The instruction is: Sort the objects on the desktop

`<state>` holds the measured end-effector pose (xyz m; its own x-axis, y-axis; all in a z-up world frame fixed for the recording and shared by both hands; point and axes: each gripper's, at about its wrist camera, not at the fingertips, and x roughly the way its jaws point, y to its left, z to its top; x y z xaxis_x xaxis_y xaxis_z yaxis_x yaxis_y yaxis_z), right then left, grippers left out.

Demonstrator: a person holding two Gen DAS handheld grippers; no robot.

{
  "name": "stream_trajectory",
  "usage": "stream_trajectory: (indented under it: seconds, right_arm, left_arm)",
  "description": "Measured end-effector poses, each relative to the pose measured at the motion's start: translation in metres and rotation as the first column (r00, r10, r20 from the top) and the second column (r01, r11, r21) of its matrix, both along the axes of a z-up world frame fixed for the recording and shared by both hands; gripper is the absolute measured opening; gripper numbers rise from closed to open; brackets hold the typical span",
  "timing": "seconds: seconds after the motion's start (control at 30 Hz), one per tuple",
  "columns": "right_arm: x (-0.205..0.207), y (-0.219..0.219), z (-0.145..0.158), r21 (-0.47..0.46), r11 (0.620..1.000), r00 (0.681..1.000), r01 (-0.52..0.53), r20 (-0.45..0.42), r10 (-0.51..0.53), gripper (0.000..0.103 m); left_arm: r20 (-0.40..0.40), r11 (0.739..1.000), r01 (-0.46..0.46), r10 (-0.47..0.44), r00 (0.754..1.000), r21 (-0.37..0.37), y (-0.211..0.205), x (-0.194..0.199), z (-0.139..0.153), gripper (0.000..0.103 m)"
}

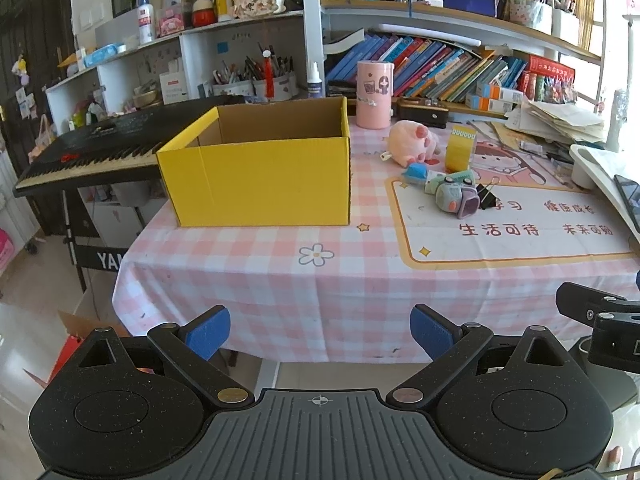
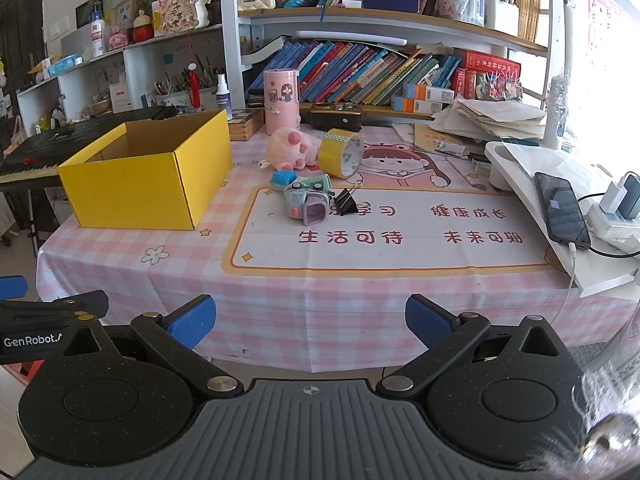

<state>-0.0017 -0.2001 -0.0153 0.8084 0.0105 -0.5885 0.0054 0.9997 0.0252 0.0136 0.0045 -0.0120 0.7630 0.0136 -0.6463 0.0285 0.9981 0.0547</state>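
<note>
Presently on the table [image 2: 280, 300], pink-check cloth: one open yellow cardboard box [image 2: 148, 172], far left. Right of it, a cluster: pink plush toy [image 2: 292, 148], yellow tape roll [image 2: 340, 153] leaning against the plush, blue eraser-like block [image 2: 282, 179], green toy car [image 2: 308, 198] on its side, black binder clip [image 2: 346, 201] touching the car. Left gripper [image 1: 320, 332] and right gripper [image 2: 310, 320]: both off the near table edge, jaws spread wide, nothing between them.
</note>
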Motion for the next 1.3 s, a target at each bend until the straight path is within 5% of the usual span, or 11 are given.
stream_trajectory:
  seconds: [1.3]
  right_arm:
    - [0.0016, 0.0011, -0.0027, 0.014, 1.0, 1.0, 0.009, -0.008, -0.009, 0.099]
  left_arm:
    - [0.007, 1.0, 0.027, -0.027, 1.0, 0.006, -0.0008, 0.0005, 0.0009, 0.098]
